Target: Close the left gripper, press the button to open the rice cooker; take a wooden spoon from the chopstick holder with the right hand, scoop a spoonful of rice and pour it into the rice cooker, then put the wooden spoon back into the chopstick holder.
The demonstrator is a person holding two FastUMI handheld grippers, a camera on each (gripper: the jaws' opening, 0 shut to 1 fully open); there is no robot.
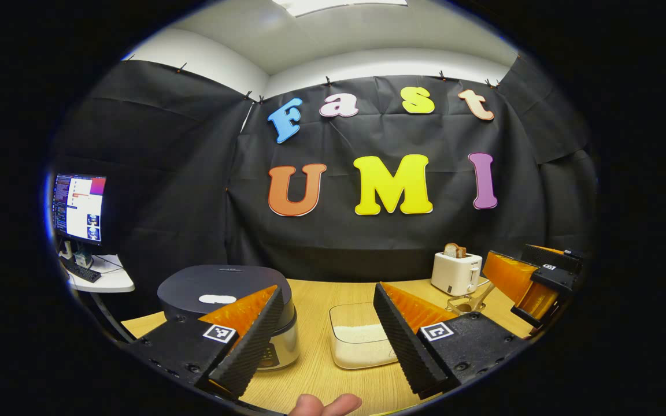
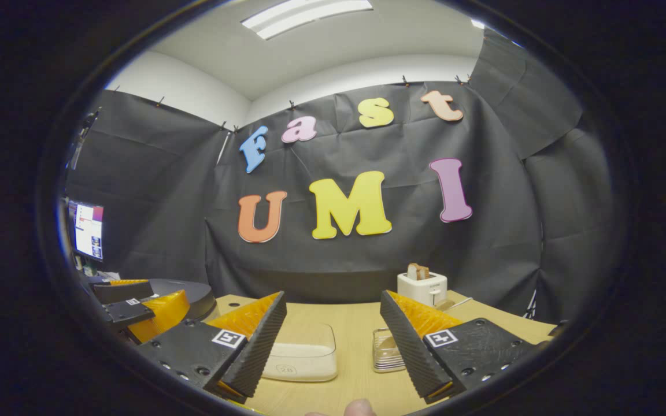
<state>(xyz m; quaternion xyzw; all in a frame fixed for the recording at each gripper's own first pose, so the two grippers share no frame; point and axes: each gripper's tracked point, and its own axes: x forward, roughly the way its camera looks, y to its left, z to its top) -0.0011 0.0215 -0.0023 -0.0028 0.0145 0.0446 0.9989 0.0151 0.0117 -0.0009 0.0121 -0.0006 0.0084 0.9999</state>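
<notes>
Two walls of black, slightly wrinkled cloth (image 1: 194, 190) close the booth behind a pale wooden tabletop (image 1: 315, 358) with a smooth, fine grain, and above them run white walls and a ceiling light. At the left of the left gripper view a lit monitor (image 1: 78, 208) stands on a small white side desk (image 1: 110, 282). On the tabletop the rice cooker (image 1: 226, 300) is the biggest thing: a round, low body with a flat, matte dark lid that is shut, a small white oval mark on top and a shiny metal band around its lower front. Beside it, to the right, sits a clear, square container (image 1: 362, 338) with rounded corners, and a flat bed of white rice lies in its bottom. Farther back on the right stands a white boxy toaster (image 1: 455, 273) with brown bread slices in its slots. In front of the toaster is the chopstick holder (image 2: 387, 350), a small ribbed see-through box; I cannot tell which way the wooden spoon in it points. The left gripper (image 1: 328, 332) hovers over the near edge with its ridged fingers wide apart, holding nothing, the rice cooker behind its left finger. The right gripper (image 2: 333, 346) is spread just as wide and empty, aimed between the container and the chopstick holder. A fingertip (image 1: 326, 404) shows at the bottom edge.
</notes>
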